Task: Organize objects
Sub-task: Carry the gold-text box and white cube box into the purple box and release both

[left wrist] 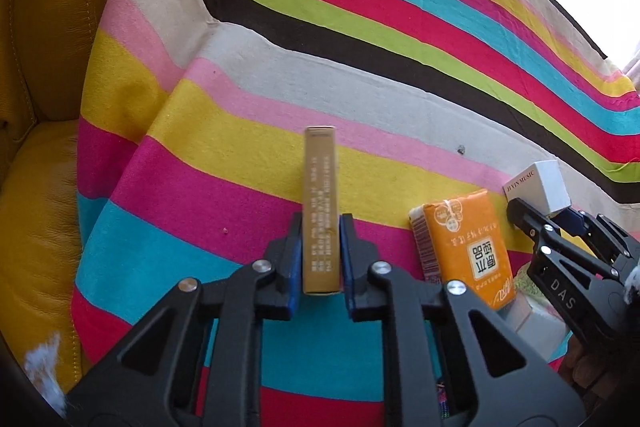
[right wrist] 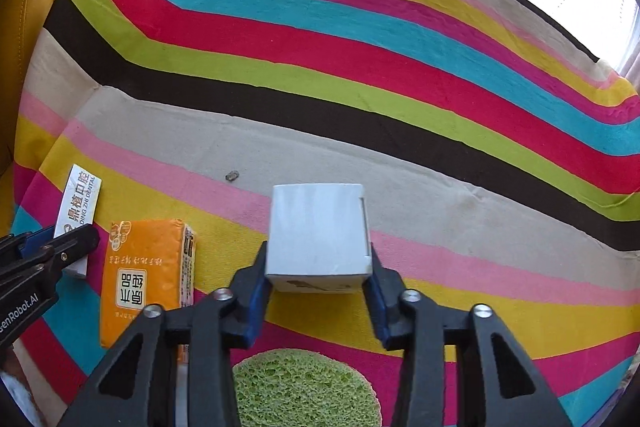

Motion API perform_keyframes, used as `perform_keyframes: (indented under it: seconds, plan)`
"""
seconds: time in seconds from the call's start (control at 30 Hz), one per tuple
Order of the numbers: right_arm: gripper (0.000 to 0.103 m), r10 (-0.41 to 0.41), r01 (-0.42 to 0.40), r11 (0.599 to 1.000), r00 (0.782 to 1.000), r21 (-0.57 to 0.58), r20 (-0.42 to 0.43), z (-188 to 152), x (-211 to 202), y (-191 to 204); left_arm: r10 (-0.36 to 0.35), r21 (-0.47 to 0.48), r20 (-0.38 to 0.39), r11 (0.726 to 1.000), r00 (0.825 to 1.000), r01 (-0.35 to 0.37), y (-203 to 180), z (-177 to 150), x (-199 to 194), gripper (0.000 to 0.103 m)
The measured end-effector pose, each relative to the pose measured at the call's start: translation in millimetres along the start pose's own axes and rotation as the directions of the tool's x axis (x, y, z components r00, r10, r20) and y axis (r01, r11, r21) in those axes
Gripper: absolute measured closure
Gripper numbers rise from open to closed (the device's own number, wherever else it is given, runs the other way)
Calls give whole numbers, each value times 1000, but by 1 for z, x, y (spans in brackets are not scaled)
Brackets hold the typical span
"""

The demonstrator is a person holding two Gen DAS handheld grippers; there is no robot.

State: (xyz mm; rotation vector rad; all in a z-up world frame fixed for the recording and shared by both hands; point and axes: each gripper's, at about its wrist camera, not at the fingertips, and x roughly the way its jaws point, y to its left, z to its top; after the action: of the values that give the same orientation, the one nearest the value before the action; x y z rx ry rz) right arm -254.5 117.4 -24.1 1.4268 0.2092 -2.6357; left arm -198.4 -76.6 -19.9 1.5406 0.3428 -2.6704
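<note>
My left gripper [left wrist: 320, 251] is shut on a slim gold-edged dental box [left wrist: 320, 207], held edge-up above the striped cloth; in the right wrist view the same box [right wrist: 78, 203] shows its white face with "DING ZHI DENTAL" at the far left, in the left gripper [right wrist: 76, 247]. My right gripper [right wrist: 318, 267] is shut on a white cube box [right wrist: 318, 227]; it also shows in the left wrist view [left wrist: 538, 187], marked "JEVIN MUSIC", in the right gripper [left wrist: 540, 219]. An orange tissue pack [right wrist: 144, 275] lies on the cloth between the two grippers, also in the left wrist view [left wrist: 468, 243].
A striped multicolour cloth [right wrist: 360, 99] covers the surface. A green sponge [right wrist: 304, 387] lies under my right gripper. A yellow leather seat [left wrist: 40, 107] is at the left. A grey-white object [left wrist: 536, 323] lies beneath the tissue pack. A small dark speck [right wrist: 231, 176] sits on the cloth.
</note>
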Motion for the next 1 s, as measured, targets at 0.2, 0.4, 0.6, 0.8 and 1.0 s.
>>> perform_keyframes:
  seconds: [0.2,0.4,0.6,0.8,1.0]
  plan:
    - [62,-9,3,998,996,68,87,-19,-43,-11,-36,4,65,999,997,36,-1,-7,-21,84]
    - [62,-38,18,986,992,163,119,-66,-99,-46,-115,123,153,988,982,96,-38,-27,-73,84]
    - [62,-100,73,962,991,262,93,-134,-150,-97,-293,260,111,931,950,257,-108,-60,-107,84]
    - [62,-197,173,910,980,376,28,-206,-186,-159,-436,387,-48,821,899,419,-193,-117,-114,84]
    - [62,-289,269,832,957,486,-34,-271,-211,-212,-547,470,-213,670,810,575,-276,-177,-128,84]
